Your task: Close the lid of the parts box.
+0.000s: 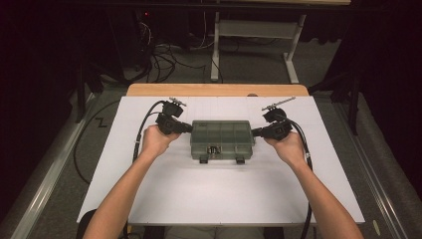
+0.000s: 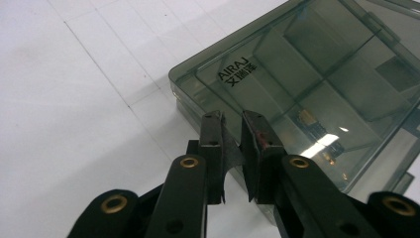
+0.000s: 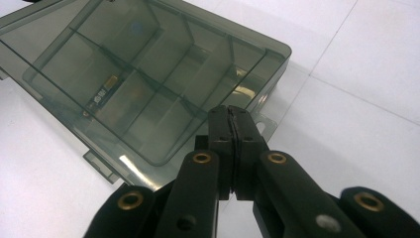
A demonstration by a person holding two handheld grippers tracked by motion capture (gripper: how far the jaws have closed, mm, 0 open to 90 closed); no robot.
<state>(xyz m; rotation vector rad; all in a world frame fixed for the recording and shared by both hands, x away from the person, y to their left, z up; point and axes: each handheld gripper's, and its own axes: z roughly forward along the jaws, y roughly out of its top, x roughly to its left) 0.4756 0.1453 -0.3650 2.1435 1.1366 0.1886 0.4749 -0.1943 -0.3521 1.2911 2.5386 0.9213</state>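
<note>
From above, a smoky clear plastic box (image 1: 222,139) lies flat and shut at the middle of a white table (image 1: 219,199), with two dark latches on its near edge, and a hand comes to each short end: the left gripper (image 1: 187,127) meets the box's left end, the right gripper (image 1: 256,132) its right end. The left gripper view brings up what the high view cannot: black lettering on a corner of the lid (image 2: 237,72), the dividers under the lid that cut the box into square compartments, and a small part with a gold tip (image 2: 317,130) lying in one of them. There the left gripper (image 2: 241,148) has its jaws drawn close, a narrow slit between the pads, set right at the box's edge; whether they pinch the rim I cannot tell. In the right gripper view the right gripper (image 3: 233,130) has its jaws pressed fully together, tips at the box's (image 3: 148,74) end beside a small clear tab, gripping nothing that I can see. The jaws are matte black bars with brass rivets; the tabletop is smooth, crossed by thin lines.
</note>
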